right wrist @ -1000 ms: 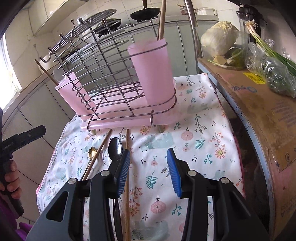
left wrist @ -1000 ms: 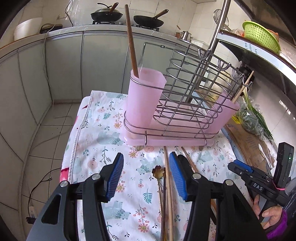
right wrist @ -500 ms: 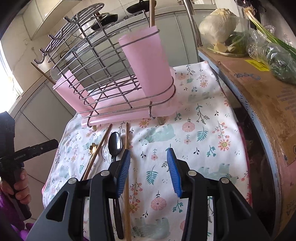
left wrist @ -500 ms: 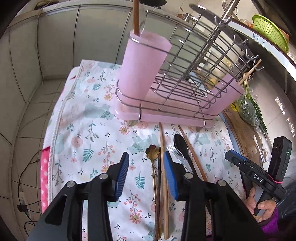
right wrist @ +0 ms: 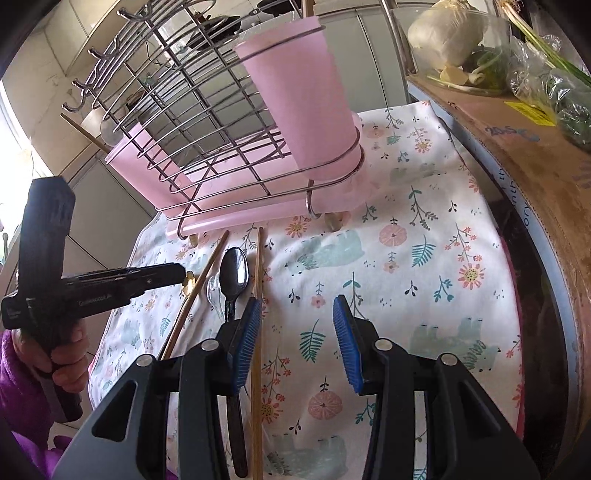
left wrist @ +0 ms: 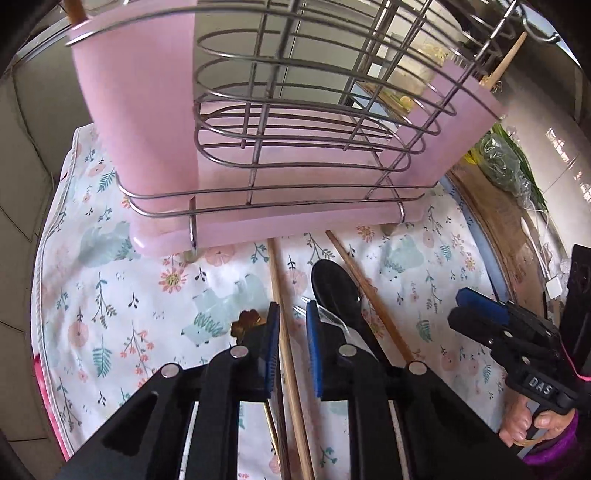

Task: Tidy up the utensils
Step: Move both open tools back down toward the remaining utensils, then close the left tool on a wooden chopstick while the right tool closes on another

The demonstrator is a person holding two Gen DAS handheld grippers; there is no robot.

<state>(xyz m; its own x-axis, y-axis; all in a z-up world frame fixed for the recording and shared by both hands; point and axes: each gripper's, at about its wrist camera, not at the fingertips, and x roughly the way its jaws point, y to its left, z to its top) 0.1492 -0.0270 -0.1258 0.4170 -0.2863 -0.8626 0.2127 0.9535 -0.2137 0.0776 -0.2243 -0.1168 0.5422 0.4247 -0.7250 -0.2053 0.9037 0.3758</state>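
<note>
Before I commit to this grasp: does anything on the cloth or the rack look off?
Nothing looks spilled or broken. The chopsticks, black spoon and gold utensil lie loose and unaligned on the floral cloth before the pink rack, awaiting sorting. The left gripper straddles one chopstick, not yet clamped; the right gripper is open.

floral tablecloth (right wrist: 424, 280), cardboard box (right wrist: 535, 155), bagged greens (right wrist: 554, 92), cabbage (right wrist: 448, 31)

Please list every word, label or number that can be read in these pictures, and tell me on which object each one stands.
"DAS": white letters on the handle of the right gripper, left wrist view.
Blue print on the cardboard box: blurred, not readable.
Yellow label on the same box: too small to read.
Pale lettering along the body of the left gripper: too blurred to read.
</note>
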